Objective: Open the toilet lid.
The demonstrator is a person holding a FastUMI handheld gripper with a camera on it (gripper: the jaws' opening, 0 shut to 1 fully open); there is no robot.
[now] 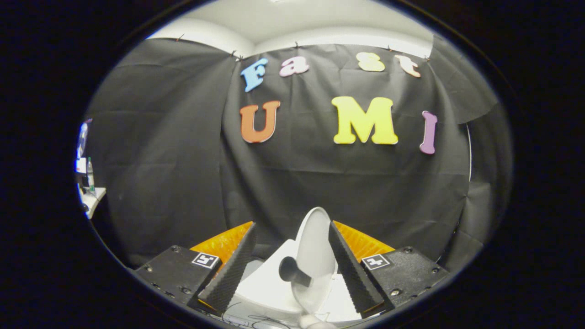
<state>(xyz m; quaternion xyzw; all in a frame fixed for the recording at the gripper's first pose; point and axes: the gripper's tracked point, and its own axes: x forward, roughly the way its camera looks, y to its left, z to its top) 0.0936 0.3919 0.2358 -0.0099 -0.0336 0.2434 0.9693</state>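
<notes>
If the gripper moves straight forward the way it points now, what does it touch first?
Most likely the raised toilet lid, which stands upright between the fingers of the open gripper, closer to the right one. Past its top edge there is only the black cloth wall. Depth is hard to judge here.

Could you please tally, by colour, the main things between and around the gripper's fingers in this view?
White: 1, the raised toilet lid, standing between the open gripper fingers.
Dark grey: 1, the handle knob on the lid.
Black: 2, the ribbed fingers.
Orange: 2, the finger backings.
Total: 6.
</notes>
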